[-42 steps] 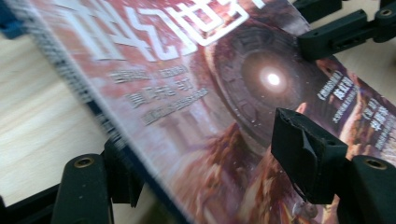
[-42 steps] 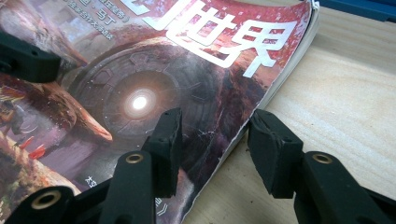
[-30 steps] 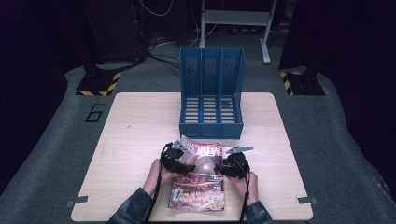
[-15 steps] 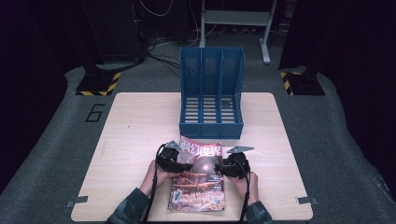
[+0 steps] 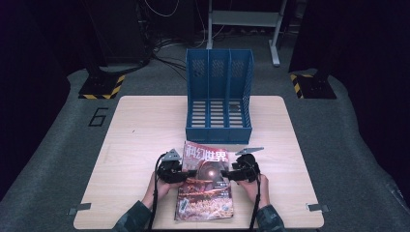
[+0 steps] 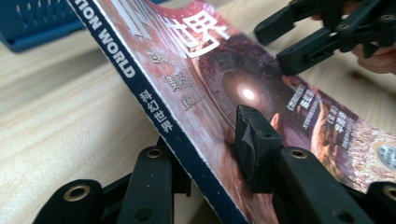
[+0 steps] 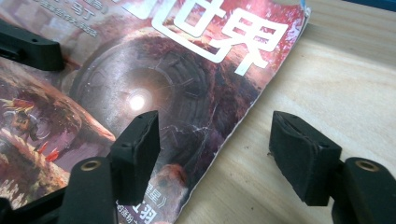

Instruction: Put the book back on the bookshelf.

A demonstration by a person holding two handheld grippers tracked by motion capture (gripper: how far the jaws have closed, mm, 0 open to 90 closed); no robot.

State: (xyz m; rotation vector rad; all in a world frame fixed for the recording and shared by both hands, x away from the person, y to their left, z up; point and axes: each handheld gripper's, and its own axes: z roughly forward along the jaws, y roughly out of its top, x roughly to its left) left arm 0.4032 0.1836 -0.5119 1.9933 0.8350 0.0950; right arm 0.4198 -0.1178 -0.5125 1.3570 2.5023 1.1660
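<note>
A science-fiction magazine (image 5: 205, 186) with a red-brown cover lies near the table's front edge, and a gripper is at each long side. My left gripper (image 5: 172, 171) has just been closing on the spine side. One pad (image 6: 254, 140) presses on the cover and the other jaw sits under the dark blue spine (image 6: 154, 116), which is raised off the wood. My right gripper (image 5: 240, 171) has just been opening. Its jaws stand apart astride the magazine's right edge (image 7: 243, 116), one fingertip (image 7: 140, 140) over the cover, the other over bare table.
A blue three-slot file holder (image 5: 218, 96) stands behind the magazine, its open slots toward me. The wooden table (image 5: 140, 130) is bare on its left. Hands and camouflage sleeves come in from the bottom edge.
The left gripper has slid in toward the magazine's spine and its jaws have narrowed onto it. The right gripper has stayed put.
</note>
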